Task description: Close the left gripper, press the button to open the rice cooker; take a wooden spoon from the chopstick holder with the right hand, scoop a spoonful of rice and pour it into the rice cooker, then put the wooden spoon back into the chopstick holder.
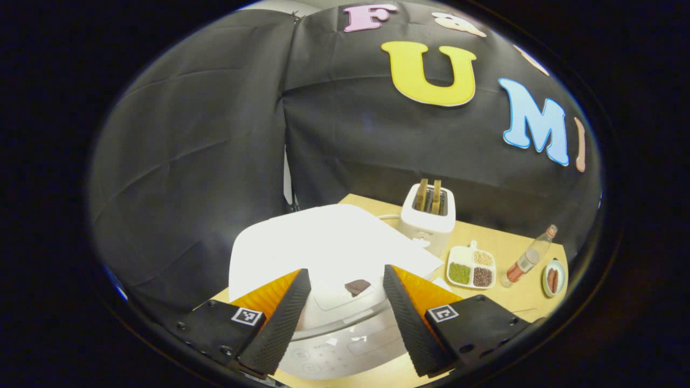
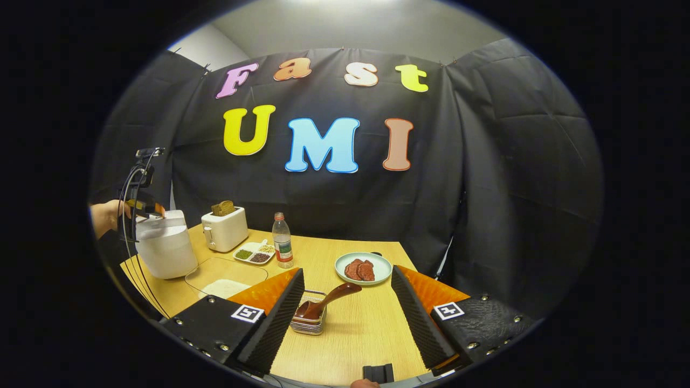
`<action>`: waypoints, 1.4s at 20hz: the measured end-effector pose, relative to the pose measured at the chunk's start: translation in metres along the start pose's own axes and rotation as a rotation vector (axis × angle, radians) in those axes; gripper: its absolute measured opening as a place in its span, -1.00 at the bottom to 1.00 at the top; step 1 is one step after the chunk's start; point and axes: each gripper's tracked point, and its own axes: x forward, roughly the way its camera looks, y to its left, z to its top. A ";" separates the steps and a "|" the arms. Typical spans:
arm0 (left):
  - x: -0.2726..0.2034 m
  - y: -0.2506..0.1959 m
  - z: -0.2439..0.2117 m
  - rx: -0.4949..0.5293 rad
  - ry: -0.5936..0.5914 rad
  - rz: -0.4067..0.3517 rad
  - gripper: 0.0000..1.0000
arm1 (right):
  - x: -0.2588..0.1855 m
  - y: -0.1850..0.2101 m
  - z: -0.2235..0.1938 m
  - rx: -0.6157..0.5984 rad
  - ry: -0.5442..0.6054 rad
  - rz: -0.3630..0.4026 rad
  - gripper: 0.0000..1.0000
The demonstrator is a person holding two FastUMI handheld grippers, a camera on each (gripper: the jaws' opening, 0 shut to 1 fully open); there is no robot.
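The white rice cooker [image 1: 329,248] stands with its lid down right under my left gripper [image 1: 345,318], which is open, its fingers spread either side of the dark lid button [image 1: 357,286]. From the right gripper view the cooker [image 2: 164,248] is at the table's far left, with a hand holding the left gripper [image 2: 148,209] over its top. My right gripper [image 2: 347,323] is open and holds nothing. Just ahead of it stands the chopstick holder [image 2: 308,320], with the wooden spoon [image 2: 326,302] leaning out to the right. A clear tray of rice [image 2: 226,285] lies in front of the cooker.
On the wooden table [image 2: 356,334] a white toaster [image 2: 223,229] with bread, a divided dish of grains [image 2: 254,252], a bottle [image 2: 282,240] and a plate of meat [image 2: 363,268] stand toward the back. The same toaster [image 1: 428,215] and dish [image 1: 470,268] sit right of the cooker.
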 end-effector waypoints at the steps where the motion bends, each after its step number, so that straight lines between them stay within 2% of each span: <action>1: 0.003 -0.002 -0.005 0.014 0.011 -0.001 0.92 | 0.000 0.002 0.000 0.001 -0.001 0.003 0.98; 5: 0.016 -0.008 -0.018 0.038 0.046 -0.010 0.92 | 0.002 0.008 0.001 -0.003 -0.002 0.010 0.98; 8: 0.014 -0.006 -0.018 0.002 0.052 -0.033 1.00 | 0.000 0.015 0.010 0.007 -0.029 0.021 0.96; 11: 0.011 -0.008 -0.014 0.037 -0.005 -0.030 0.97 | 0.001 0.023 0.018 0.016 -0.040 0.033 0.98; 14: -0.008 -0.015 0.000 0.020 -0.088 -0.069 0.96 | -0.001 0.027 0.041 0.020 -0.081 0.037 0.96; 19: -0.091 -0.038 0.064 0.055 -0.333 -0.164 0.94 | -0.007 0.044 0.080 0.037 -0.135 0.071 0.97; 21: -0.126 -0.044 0.080 0.057 -0.397 -0.204 0.94 | -0.012 0.044 0.102 0.024 -0.174 0.057 0.97; 24: -0.176 -0.052 0.091 0.063 -0.466 -0.265 0.97 | -0.017 0.051 0.123 0.032 -0.214 0.056 0.97; 26: -0.215 -0.053 0.091 0.030 -0.515 -0.298 0.97 | -0.021 0.057 0.133 0.048 -0.243 0.058 0.97; 28: -0.246 -0.058 0.088 0.014 -0.568 -0.322 0.97 | -0.023 0.054 0.141 0.051 -0.277 0.023 0.97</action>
